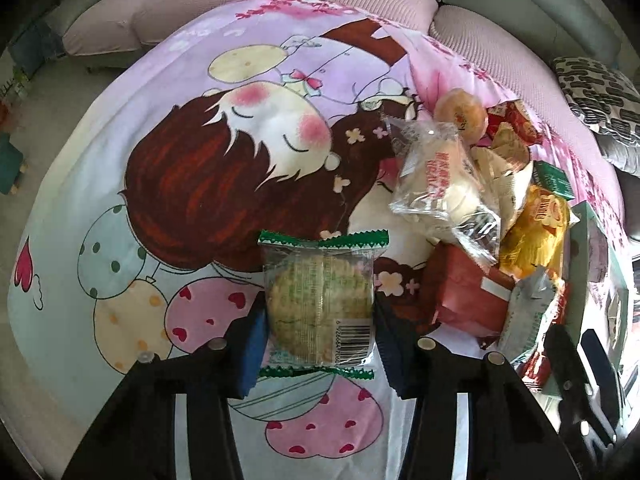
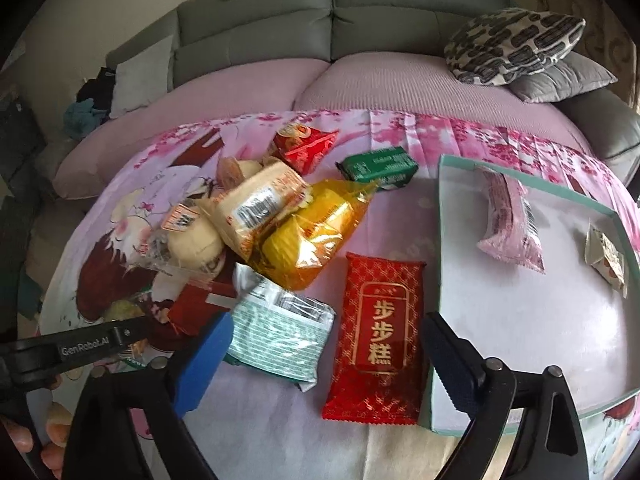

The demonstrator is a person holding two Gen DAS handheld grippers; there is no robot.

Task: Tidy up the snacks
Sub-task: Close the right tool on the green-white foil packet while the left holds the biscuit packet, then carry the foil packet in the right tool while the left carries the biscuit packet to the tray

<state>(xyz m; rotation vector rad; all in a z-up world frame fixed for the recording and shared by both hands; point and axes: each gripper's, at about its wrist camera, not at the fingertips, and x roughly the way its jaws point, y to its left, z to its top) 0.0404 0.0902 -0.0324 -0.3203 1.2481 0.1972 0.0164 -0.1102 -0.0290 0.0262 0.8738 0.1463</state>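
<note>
1. The left gripper [image 1: 320, 320] is clenched on a round pale biscuit in a clear green-edged wrapper [image 1: 320, 300], above the cartoon-printed pink cloth [image 1: 160, 160].
2. A pile of mixed wrapped snacks [image 2: 280, 216] remains unsorted at centre.
3. The right gripper [image 2: 324, 356] hangs released above the red foil cake packet [image 2: 378, 340].
4. The shallow teal-rimmed box [image 2: 520, 340] holds only a pink packet [image 2: 510, 224] and a small pale packet [image 2: 606, 260]; most sorting seems left.

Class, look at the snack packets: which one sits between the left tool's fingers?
The clear packet with green zigzag ends, holding a round pale cake. It lies apart from the heap, with the left tool closed on its sides.
</note>
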